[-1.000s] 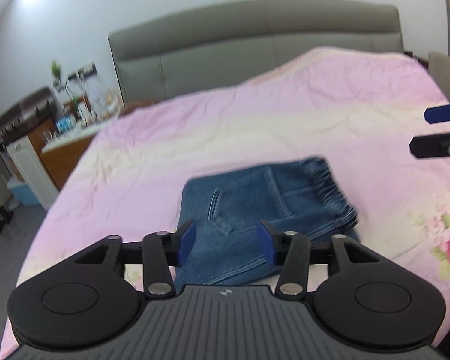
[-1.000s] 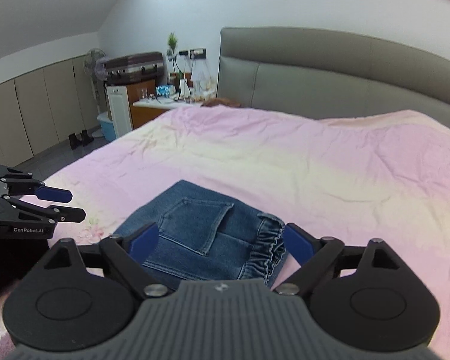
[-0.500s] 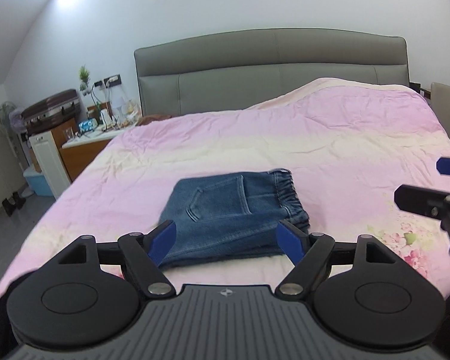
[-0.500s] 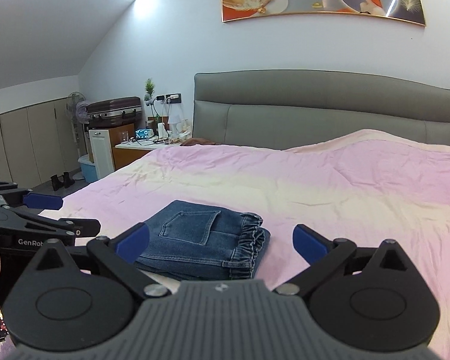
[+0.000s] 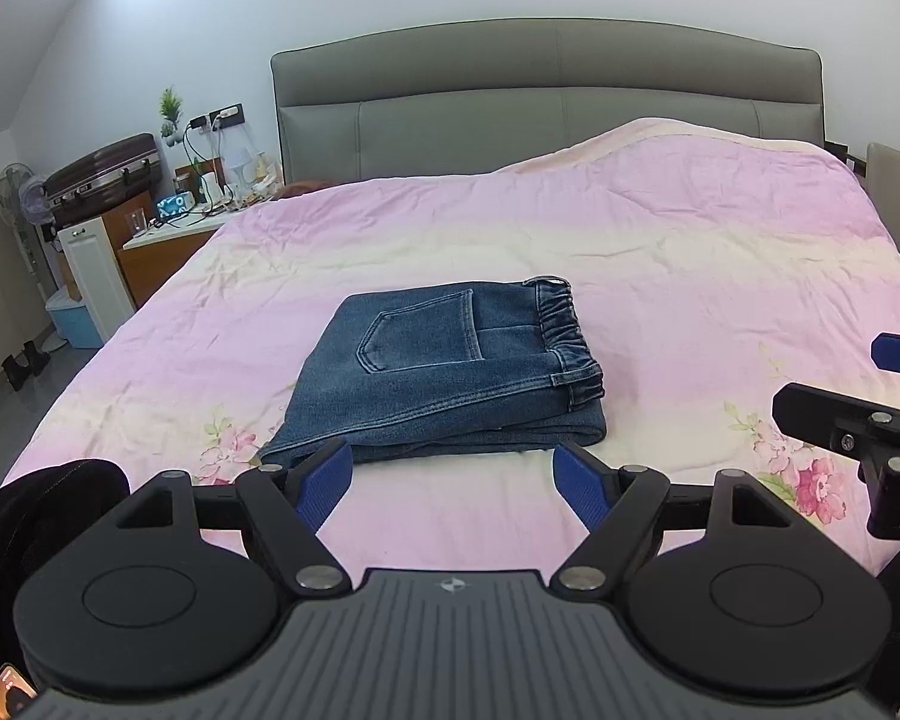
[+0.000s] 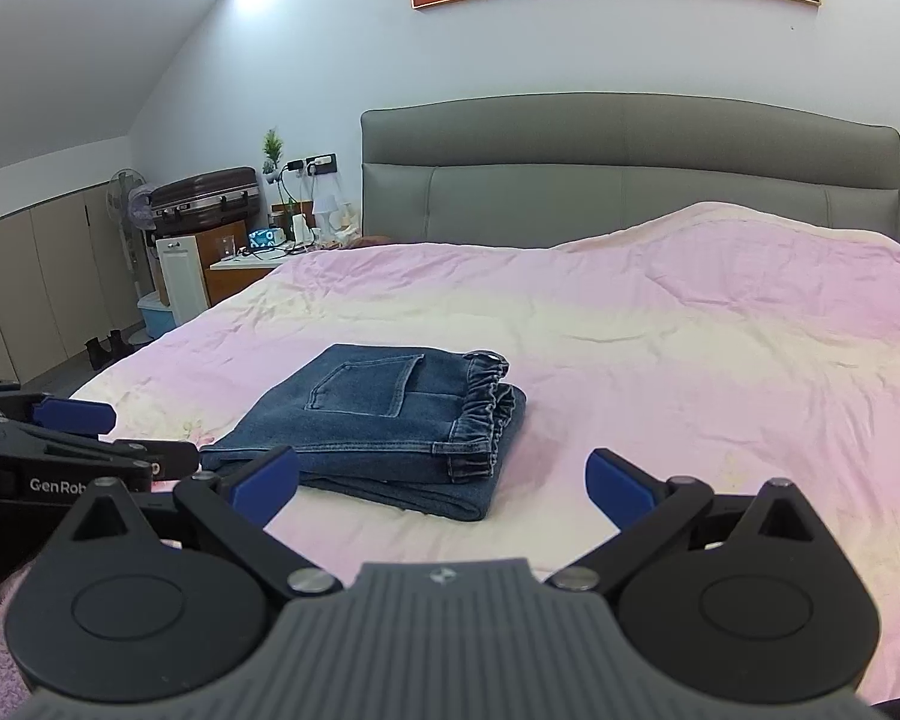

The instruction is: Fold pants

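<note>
The left gripper (image 5: 453,480) is sitting at the bottom centre of its own view with its jaws spread wide, having just been opening, and nothing is lying between them. The right gripper (image 6: 444,480) is likewise showing at the bottom of its view with jaws standing wide apart and gripping nothing. Just beyond both pairs of blue pads, the pants (image 5: 444,378) are lying folded into a compact denim stack, back pocket up and elastic waistband facing the right of the frame, apart from either gripper. They are resting on the pink floral bedspread (image 5: 660,252), filling the middle of both views. Behind it, the grey headboard (image 6: 630,180) is spanning the upper centre, and a cluttered nightstand (image 6: 252,261) is standing at the left.
</note>
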